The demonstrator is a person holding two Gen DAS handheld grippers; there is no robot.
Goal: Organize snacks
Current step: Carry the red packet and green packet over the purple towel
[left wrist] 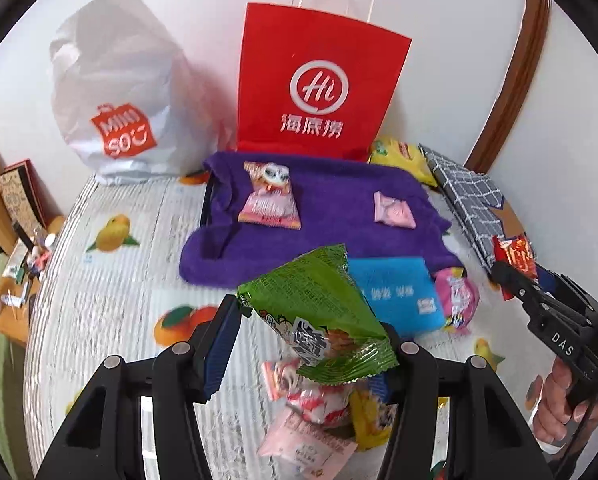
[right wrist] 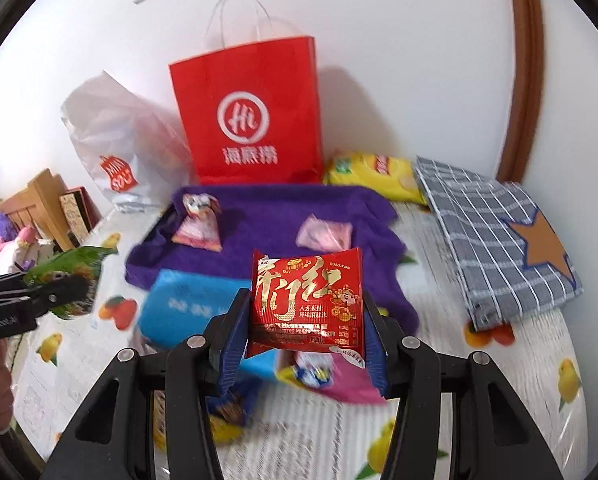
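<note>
My left gripper is shut on a green snack packet and holds it above the table; it also shows at the left of the right wrist view. My right gripper is shut on a red snack packet, also seen in the left wrist view. A purple towel lies ahead with a pink panda packet and a small pink packet on it. Several loose snacks lie under my left gripper.
A red paper bag and a white plastic bag stand against the wall. A yellow chip bag and a grey checked cloth bag lie at the right. A blue packet lies beside the towel. Boxes stand left.
</note>
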